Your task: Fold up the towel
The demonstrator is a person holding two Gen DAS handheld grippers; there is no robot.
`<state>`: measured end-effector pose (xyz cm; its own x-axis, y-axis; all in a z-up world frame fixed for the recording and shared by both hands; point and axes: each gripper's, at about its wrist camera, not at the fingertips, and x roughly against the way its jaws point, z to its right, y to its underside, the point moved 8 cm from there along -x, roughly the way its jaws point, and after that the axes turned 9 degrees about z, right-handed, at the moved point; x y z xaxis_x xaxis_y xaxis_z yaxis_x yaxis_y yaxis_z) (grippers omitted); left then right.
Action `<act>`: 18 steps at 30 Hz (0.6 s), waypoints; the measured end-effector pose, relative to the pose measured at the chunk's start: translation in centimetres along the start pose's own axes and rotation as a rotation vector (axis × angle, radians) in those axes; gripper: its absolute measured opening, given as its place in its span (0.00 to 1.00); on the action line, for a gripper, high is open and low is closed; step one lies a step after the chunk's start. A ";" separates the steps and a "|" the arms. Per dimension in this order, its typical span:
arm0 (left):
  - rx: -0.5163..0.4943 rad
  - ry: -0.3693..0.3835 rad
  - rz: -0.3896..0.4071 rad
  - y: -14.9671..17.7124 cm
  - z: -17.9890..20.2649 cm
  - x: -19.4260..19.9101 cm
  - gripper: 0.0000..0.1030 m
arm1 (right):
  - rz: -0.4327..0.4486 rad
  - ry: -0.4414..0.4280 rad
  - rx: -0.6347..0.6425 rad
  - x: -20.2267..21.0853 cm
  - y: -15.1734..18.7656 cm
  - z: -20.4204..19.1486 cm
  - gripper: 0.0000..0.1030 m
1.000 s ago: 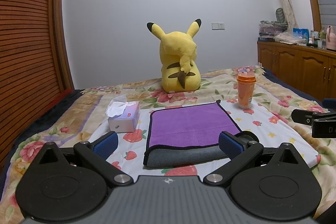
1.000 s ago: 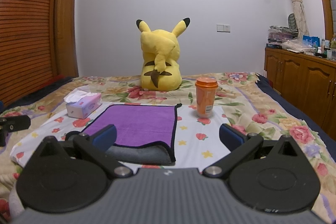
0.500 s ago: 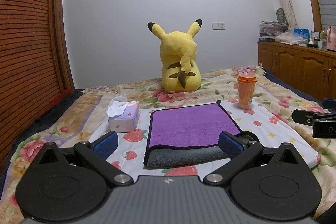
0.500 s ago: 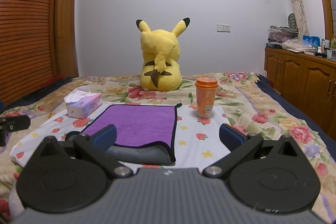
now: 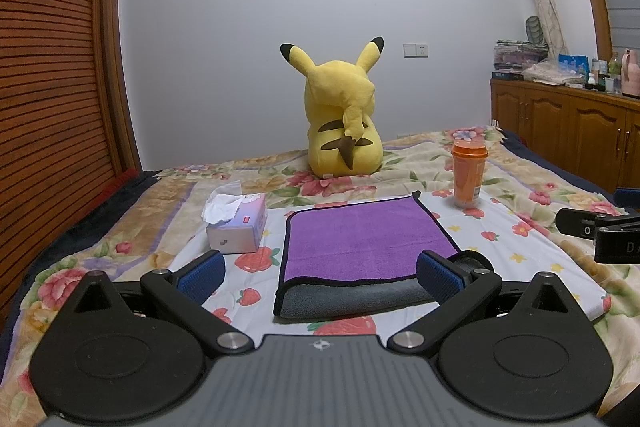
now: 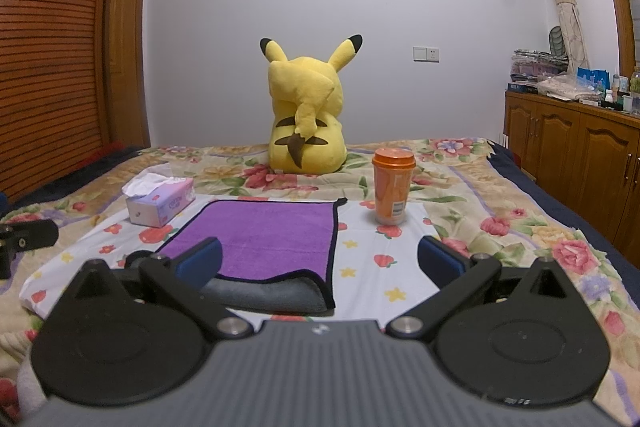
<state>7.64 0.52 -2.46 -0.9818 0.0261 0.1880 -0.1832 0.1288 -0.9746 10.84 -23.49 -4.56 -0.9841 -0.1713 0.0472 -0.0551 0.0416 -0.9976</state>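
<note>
A purple towel (image 5: 366, 239) with black trim and a grey underside lies folded flat on a white strawberry-print cloth (image 5: 520, 239) on the bed. It also shows in the right wrist view (image 6: 268, 235). My left gripper (image 5: 320, 277) is open and empty, just in front of the towel's near grey edge. My right gripper (image 6: 320, 261) is open and empty, in front of the towel's near right corner. The tip of the right gripper shows at the right edge of the left wrist view (image 5: 592, 231).
A tissue box (image 5: 236, 225) stands left of the towel. An orange cup (image 5: 468, 173) stands at the towel's far right. A yellow plush toy (image 5: 342, 121) sits behind. Wooden cabinets (image 5: 560, 135) line the right wall, a slatted wooden wall (image 5: 52, 87) the left.
</note>
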 end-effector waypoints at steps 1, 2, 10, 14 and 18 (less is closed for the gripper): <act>0.000 0.000 0.000 0.0 0.0 0.0 1.00 | 0.000 0.000 0.000 0.0 0.0 0.0 1.00; 0.000 0.001 0.000 0.0 0.0 0.0 1.00 | 0.001 0.000 0.000 0.0 0.0 0.0 1.00; 0.000 0.000 0.000 0.0 0.0 0.0 1.00 | 0.001 0.000 0.000 0.0 0.0 0.0 1.00; 0.000 0.000 0.000 0.0 0.0 0.0 1.00 | 0.001 0.000 0.000 0.0 0.0 0.0 1.00; 0.002 -0.002 -0.004 0.1 -0.1 -0.2 1.00 | 0.000 0.000 0.000 0.0 0.0 0.0 1.00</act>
<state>7.78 0.63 -2.54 -0.9811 0.0235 0.1921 -0.1877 0.1266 -0.9740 10.81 -23.46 -4.55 -0.9841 -0.1714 0.0467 -0.0547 0.0419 -0.9976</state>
